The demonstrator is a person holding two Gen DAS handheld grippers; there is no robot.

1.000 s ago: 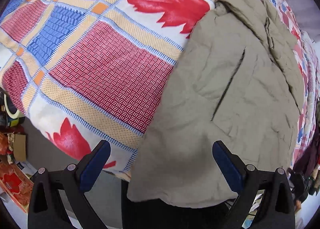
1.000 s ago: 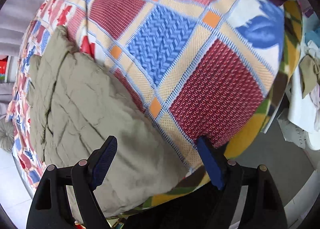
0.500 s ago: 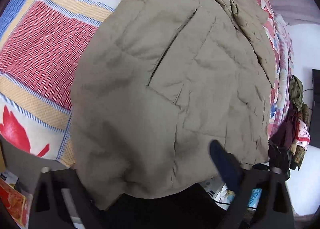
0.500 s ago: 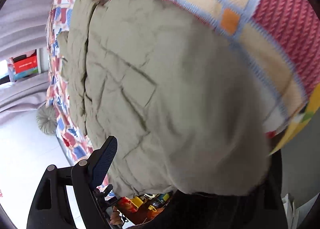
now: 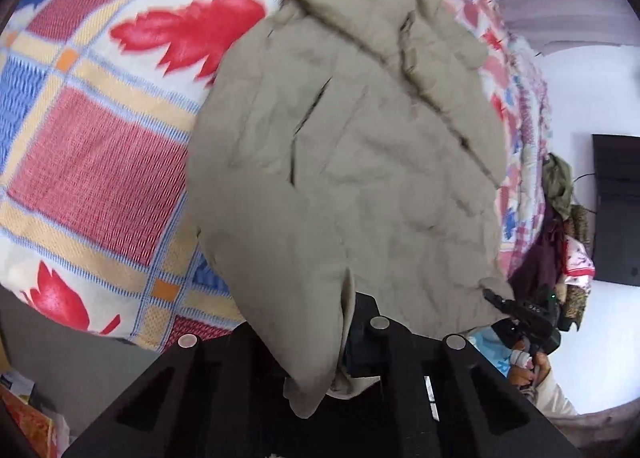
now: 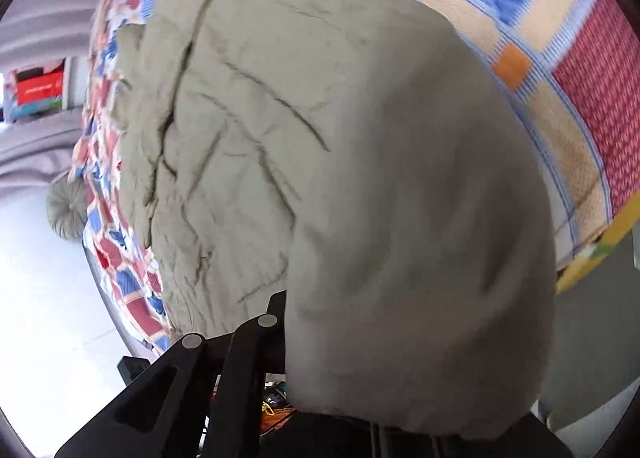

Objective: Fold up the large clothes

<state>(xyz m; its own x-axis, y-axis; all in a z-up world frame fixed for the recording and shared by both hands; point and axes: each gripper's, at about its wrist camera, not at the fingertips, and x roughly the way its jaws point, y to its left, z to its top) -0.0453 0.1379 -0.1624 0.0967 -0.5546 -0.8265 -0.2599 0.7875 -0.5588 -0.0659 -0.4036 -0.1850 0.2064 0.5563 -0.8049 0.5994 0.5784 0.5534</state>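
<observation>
1. The large khaki quilted jacket (image 5: 352, 161) lies spread on the bed, over a patchwork bedspread (image 5: 92, 161) of red, blue and cream squares with red leaf prints. Its near hem hangs past the bed edge toward both cameras.
2. The left gripper (image 5: 348, 330) has its jaws closing on the hem: a fold of khaki cloth is pinched between them and spills down over the black frame.
3. The right gripper (image 6: 304, 338) looks clamped on the other hem corner. The cloth drapes over its right finger and hides the pads, so the bite itself is not visible; the 2 fingers stand close together.
4. In the left wrist view, the right gripper shows at the far hem corner (image 5: 524, 314), so the 2 grips sit at opposite ends of the same edge.
5. My reading: this is the start of a fold, with the hem about to be lifted and carried toward the collar end.
6. Risks from here:
   - The padded cloth is thick and slippery; a shallow pinch could slide out under the jacket's weight.
   - If 1 hand rises or travels faster than the other, the hem will skew and the fold land crooked.
   - A jaw may have caught only the top layer, leaving the lining behind and the fold bunched.
   - Dragging instead of lifting could pull the bedspread along or tug the jacket off the bed edge.
</observation>
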